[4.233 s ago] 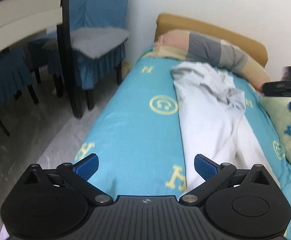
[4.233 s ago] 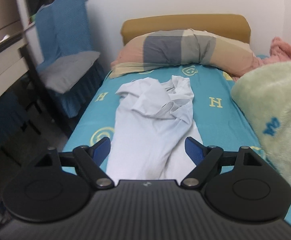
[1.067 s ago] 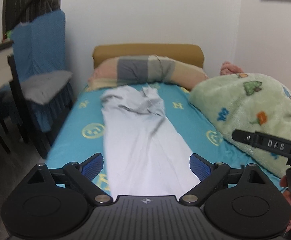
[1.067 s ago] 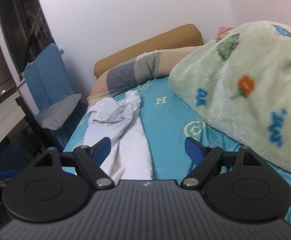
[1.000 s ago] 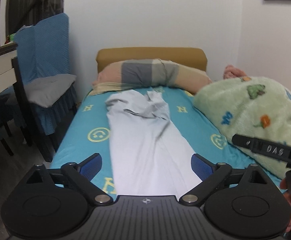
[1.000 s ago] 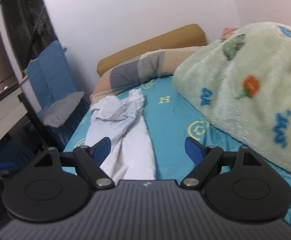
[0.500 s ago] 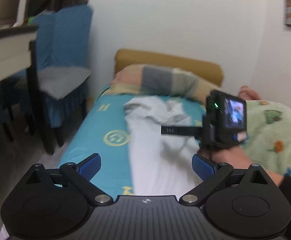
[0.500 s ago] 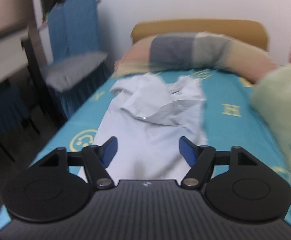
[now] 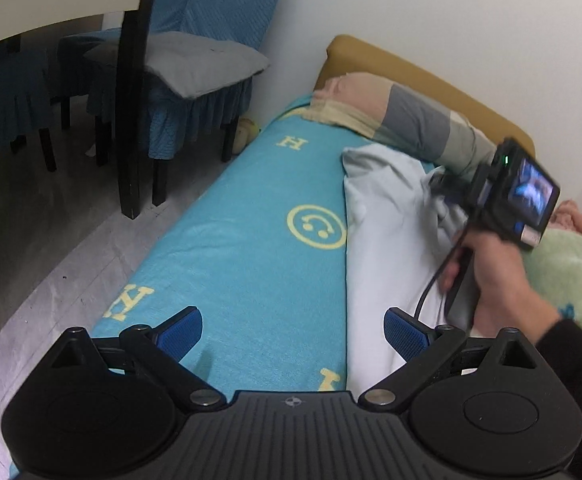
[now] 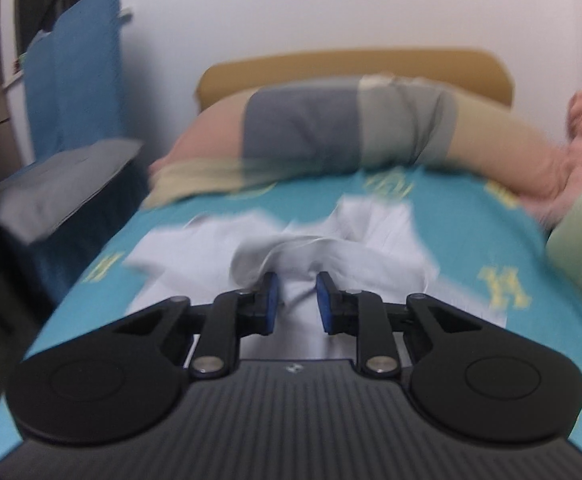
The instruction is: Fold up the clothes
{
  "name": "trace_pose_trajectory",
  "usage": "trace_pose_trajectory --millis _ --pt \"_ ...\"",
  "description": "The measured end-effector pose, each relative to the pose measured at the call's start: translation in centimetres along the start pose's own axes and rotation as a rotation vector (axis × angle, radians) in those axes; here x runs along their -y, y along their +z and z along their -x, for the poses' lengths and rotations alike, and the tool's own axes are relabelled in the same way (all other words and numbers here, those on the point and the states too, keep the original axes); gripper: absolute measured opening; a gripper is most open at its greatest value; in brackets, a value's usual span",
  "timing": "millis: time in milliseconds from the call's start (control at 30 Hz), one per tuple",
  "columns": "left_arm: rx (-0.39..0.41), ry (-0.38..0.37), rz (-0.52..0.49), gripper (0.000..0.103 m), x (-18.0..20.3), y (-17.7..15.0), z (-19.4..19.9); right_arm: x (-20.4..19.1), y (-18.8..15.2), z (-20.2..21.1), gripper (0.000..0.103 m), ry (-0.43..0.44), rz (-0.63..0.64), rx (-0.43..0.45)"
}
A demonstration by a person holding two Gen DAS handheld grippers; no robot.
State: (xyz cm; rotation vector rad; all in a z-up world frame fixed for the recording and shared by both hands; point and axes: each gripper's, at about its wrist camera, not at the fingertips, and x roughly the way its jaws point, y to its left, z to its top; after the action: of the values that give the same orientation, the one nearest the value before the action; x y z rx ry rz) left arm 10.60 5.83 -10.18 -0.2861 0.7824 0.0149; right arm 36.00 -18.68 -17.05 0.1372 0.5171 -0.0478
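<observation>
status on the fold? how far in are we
Early. Done: the white garment lies lengthwise on the teal bedsheet, its far end bunched near the pillow; no fold visible. In hand: the right gripper is at the bunched cloth, fingers narrowed with a gap; blur hides any grip. The left gripper is open over the sheet. Left: all folds.

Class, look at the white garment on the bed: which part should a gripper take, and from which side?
Probably the bunched top end of the white garment near the pillow, coming from the foot of the bed. Its raised folds give pinchable edges; the lower length lies flat. The right gripper, jaws narrowed, is already there.
</observation>
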Motion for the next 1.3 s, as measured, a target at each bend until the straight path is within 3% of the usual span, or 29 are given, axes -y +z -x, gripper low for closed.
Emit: trace_pose_trajectory --millis 233,367,433,467,500,533,767,967,1067,1233,1300 --pt "-0.028 0.024 -0.056 0.099 1.5 -0.6 -1.6 3.4 1.7 -3.3 0.025 -0.083 -0.028 0.019" --pt "-0.057 0.014 -0.063 0.099 1.6 -0.5 -2.0 4.5 0.8 2.2 0.027 -0.017 -0.055 -0.035" --pt "-0.05 -0.003 -0.089 0.099 1.7 -0.6 -1.4 5.0 0.3 5.1 0.047 0.016 -0.07 -0.064" --pt "-0.045 -0.003 -0.106 0.099 1.9 -0.8 -1.0 5.3 0.1 6.6 0.064 0.033 -0.077 -0.079" --pt "-0.046 -0.008 -0.116 0.099 2.0 -0.9 -0.7 5.5 -0.2 8.0 0.075 0.049 -0.084 -0.094" --pt "-0.05 -0.016 -0.124 0.099 2.2 -1.1 -0.4 5.8 -0.4 9.5 0.076 0.066 -0.091 -0.108" --pt "-0.17 -0.09 -0.117 0.099 2.4 -2.7 1.2 7.7 -2.1 19.6 0.076 0.183 -0.14 -0.211" --pt "-0.332 -0.168 0.023 0.097 1.1 -5.4 2.9 11.6 -8.7 27.1 0.076 0.259 -0.262 -0.565" --pt "-0.396 -0.162 0.058 0.096 1.2 -7.1 3.2 13.4 -11.6 29.9 0.076 0.237 -0.328 -0.645" --pt "-0.53 -0.141 0.082 0.091 2.1 -10.5 2.7 15.7 -13.8 31.8 0.076 0.158 -0.415 -0.658" --pt "-0.531 -0.115 0.059 0.09 2.5 -11.7 3.1 16.1 -14.4 31.9 0.076 0.106 -0.421 -0.678"
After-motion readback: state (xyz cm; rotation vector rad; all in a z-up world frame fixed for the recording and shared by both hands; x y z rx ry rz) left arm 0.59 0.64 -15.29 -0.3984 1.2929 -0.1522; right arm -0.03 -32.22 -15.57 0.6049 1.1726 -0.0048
